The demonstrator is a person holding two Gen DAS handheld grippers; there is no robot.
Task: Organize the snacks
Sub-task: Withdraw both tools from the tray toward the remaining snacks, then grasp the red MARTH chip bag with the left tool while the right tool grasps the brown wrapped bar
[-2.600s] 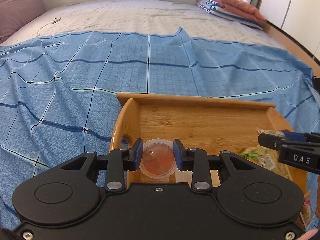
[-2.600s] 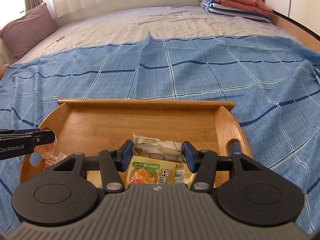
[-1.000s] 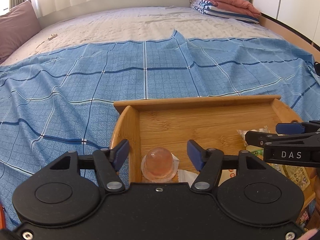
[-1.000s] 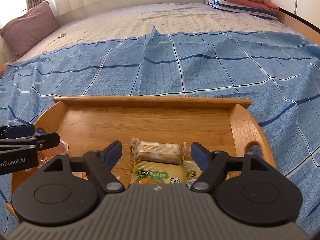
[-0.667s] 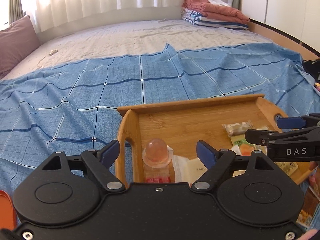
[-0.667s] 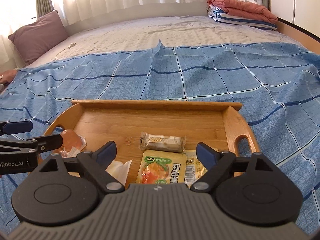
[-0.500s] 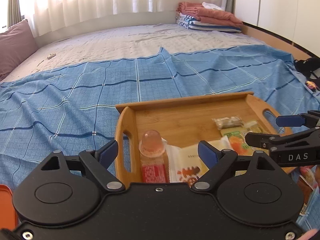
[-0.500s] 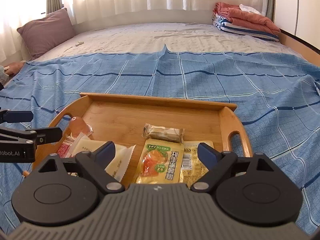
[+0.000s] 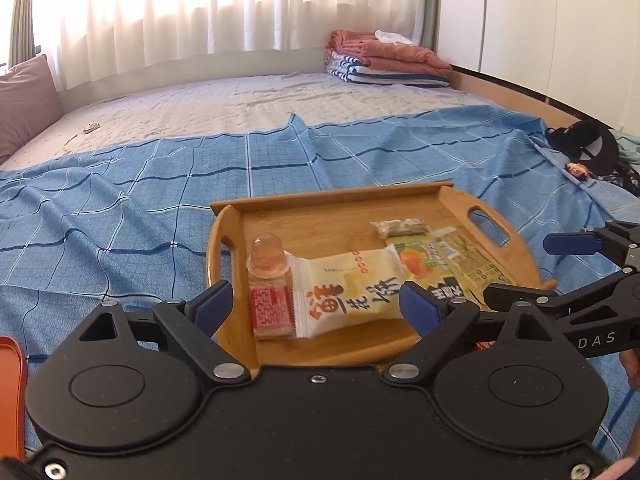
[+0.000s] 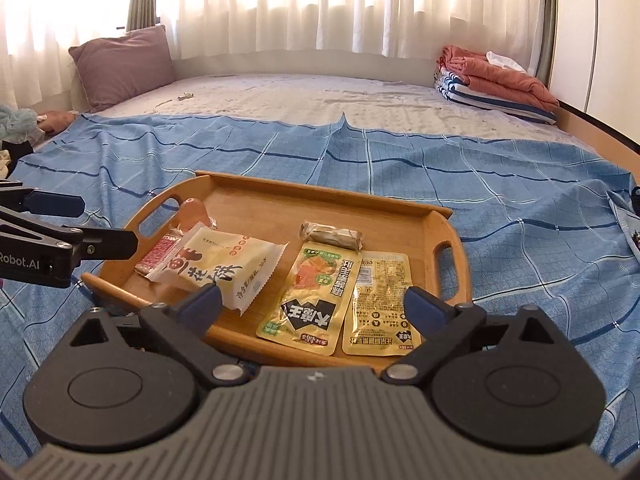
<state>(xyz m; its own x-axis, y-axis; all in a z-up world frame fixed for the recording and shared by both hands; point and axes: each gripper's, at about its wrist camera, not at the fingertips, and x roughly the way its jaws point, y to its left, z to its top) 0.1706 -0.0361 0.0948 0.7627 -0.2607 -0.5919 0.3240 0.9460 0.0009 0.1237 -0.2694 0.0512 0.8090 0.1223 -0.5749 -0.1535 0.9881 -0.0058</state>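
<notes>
Bamboo gives the tray [image 9: 456, 204] its warm colour in the left wrist view, where it sits on a blue checked sheet [image 9: 120, 200] spread over the bed. The left gripper [image 9: 316, 304] hangs just short of the tray's near rim with its jaws spread wide and nothing between them. Along the tray's left side lies a jelly cup [image 9: 267, 258] with a clear pinkish dome and a red label; touching it on the right is a cream biscuit packet [image 9: 348, 288], and farther right lie an orange-printed pouch [image 9: 416, 258], a yellow pouch [image 9: 472, 260] and, toward the far side, a small brown wrapped bar [image 9: 400, 227]. The right gripper [image 9: 560, 268] shows at the right edge, also apart. In the right wrist view the right gripper [image 10: 314, 306] hovers over the near rim of the tray [image 10: 448, 216], jaws wide and empty, with the orange-printed pouch [image 10: 316, 292] and yellow pouch [image 10: 382, 296] lying flat side by side just beyond it, the brown wrapped bar [image 10: 332, 236] behind them, the biscuit packet [image 10: 224, 268] to the left and the jelly cup [image 10: 192, 210] half hidden behind that. The left gripper [image 10: 80, 224] enters from the left. All these snacks look light; the foil pouches are probably slick and floppy, best pinched by a sealed edge, while the biscuit packet likely crushes easily and the jelly cup wants a gentle hold across its stiff rim.
</notes>
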